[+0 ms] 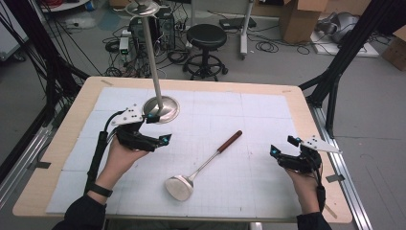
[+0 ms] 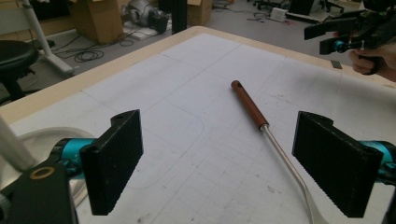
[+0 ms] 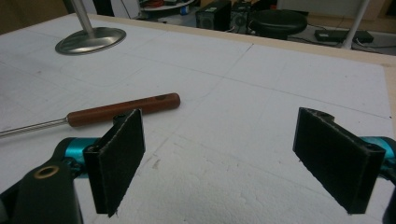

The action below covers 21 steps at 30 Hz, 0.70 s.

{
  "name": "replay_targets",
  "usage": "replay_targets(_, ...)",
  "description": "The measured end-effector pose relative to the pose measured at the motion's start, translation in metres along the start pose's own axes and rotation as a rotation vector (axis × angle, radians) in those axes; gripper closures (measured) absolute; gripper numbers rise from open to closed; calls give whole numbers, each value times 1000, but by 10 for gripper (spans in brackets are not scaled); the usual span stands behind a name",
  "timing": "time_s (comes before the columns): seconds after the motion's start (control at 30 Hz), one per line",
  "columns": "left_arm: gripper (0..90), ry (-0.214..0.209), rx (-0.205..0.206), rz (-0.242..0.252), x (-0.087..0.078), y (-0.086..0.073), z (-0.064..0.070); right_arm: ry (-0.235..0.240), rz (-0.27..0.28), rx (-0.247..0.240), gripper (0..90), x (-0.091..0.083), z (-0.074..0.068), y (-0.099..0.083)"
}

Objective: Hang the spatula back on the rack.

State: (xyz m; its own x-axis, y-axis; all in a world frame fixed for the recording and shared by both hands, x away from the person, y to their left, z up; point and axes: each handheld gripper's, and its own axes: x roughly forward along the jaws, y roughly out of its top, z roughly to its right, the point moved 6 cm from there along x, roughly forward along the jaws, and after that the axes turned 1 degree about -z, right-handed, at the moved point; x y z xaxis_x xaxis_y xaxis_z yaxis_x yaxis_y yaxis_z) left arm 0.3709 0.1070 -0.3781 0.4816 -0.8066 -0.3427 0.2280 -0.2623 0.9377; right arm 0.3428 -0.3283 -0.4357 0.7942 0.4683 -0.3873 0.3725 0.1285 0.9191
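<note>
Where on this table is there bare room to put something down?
The far right quarter, beyond the ladle's wooden handle, is bare, as is the near left corner below the left gripper. It is crowded around the stand's base, where that gripper hovers. The right gripper guards the right edge.

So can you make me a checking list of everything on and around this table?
Surface: white gridded mat on a wooden table.
Job's things: ladle lying flat, wooden handle pointing away; metal stand upright.
Clutter: nothing seen.
Grippers: left gripper open beside the stand base; right gripper open, holding nothing.
Cables: black cable along the left forearm; more on the floor.
Surroundings: stool, cardboard boxes.
</note>
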Motion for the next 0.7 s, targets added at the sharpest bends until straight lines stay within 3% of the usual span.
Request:
replay_targets(0.1,168,-20,-8,-10,13,3,5,-1,2,0,159,1,1,0)
replay_targets(0.43,168,-26,1,-73,42,1,20,-5,4,1,159,1,1,1)
replay_targets(0.7,163,-78,11,-109,64,-1,35,-6,2,4,159,1,1,0)
